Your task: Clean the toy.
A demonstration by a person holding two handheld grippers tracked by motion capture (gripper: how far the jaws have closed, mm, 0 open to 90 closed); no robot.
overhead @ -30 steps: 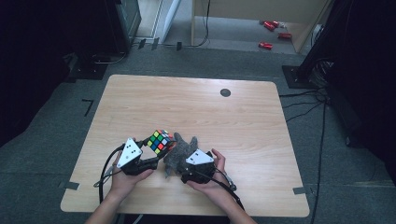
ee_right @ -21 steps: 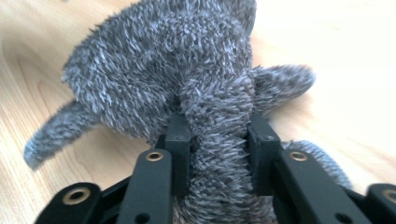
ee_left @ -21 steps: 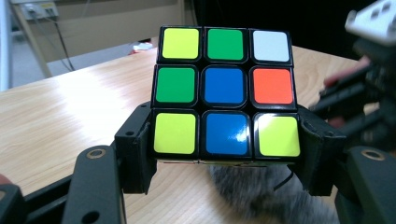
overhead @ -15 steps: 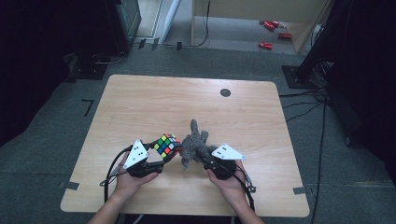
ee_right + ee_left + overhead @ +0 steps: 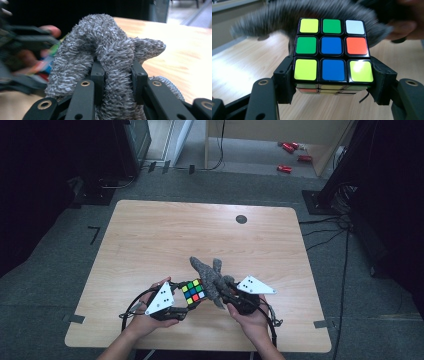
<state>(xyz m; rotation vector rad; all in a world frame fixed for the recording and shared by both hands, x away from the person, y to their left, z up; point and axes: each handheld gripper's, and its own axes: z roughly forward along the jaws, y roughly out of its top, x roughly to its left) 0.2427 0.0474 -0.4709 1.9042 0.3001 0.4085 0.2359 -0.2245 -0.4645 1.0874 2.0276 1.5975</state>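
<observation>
Both pick-ups look done. The left gripper has its jaws clamped on the sides of the puzzle cube, and the right gripper has just been closing its jaws, which now pinch a fold of the grey fuzzy cloth. Both things sit near the front edge of the tabletop, about midway along it, side by side and perhaps touching; blur leaves that unclear. Judging by this, what remains is bringing cloth and cube together, likely to wipe or wrap it.
</observation>
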